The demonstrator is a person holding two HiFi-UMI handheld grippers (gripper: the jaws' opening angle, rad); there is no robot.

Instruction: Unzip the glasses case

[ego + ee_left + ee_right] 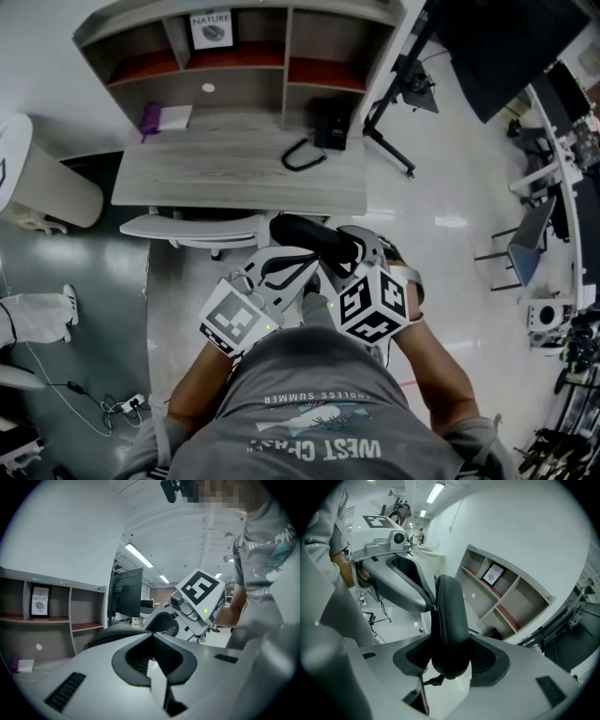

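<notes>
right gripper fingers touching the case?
Touching. The right gripper view shows the black case standing between the fingers, with the dark pads pressed against its two sides and no gap showing.

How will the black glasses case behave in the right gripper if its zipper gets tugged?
Probably stiff: the glasses case shows no dent where the right gripper clamps it. Likely light, since it is held out by one end. Its smooth curved skin could pivot between the pads under a sideways tug.

Desk (234, 173) bears black loop (298, 169), perhaps cable.
</notes>
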